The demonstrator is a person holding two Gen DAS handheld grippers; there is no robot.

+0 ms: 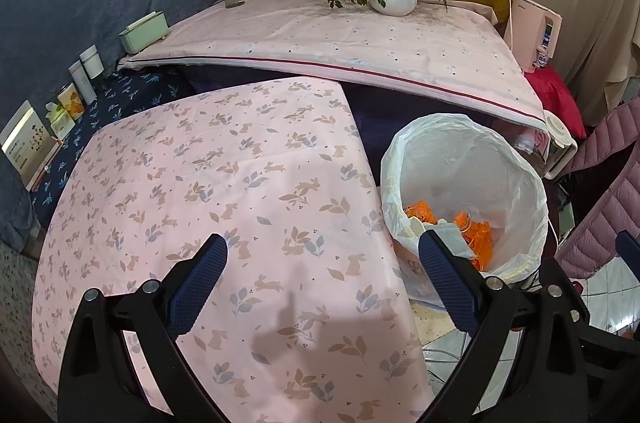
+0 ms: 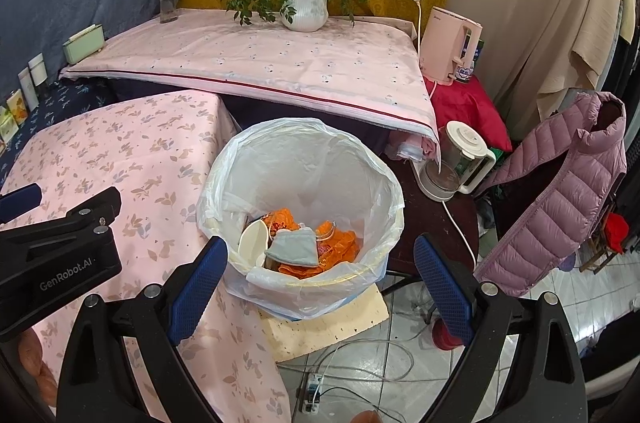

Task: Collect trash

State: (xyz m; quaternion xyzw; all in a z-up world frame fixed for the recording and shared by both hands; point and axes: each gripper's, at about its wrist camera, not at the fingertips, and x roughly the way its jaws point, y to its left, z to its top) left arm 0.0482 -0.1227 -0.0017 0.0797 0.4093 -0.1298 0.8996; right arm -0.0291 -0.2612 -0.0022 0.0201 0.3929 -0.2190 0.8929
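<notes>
The left claw (image 1: 320, 279) hangs spread and empty above the bare pink rabbit-print tabletop (image 1: 224, 183). To its right, the white-lined round bin (image 2: 304, 159) holding orange scraps (image 2: 340, 247) sits directly below the right claw (image 2: 320, 279), also spread, empty, and nearer.

At the lower centre of the right wrist view, the white liner of the trash bin (image 2: 304, 159) hides the bin's own wall, and the grey cloth piece (image 2: 294, 247) covers part of the orange scraps (image 2: 340, 251) beneath it. In the left wrist view, a gripper finger (image 1: 448, 279) blocks the bin's near rim. The small containers (image 1: 80, 83) at the left edge carry labels too small to read. The puffer jacket (image 2: 560, 191) is cut off low on the right.
</notes>
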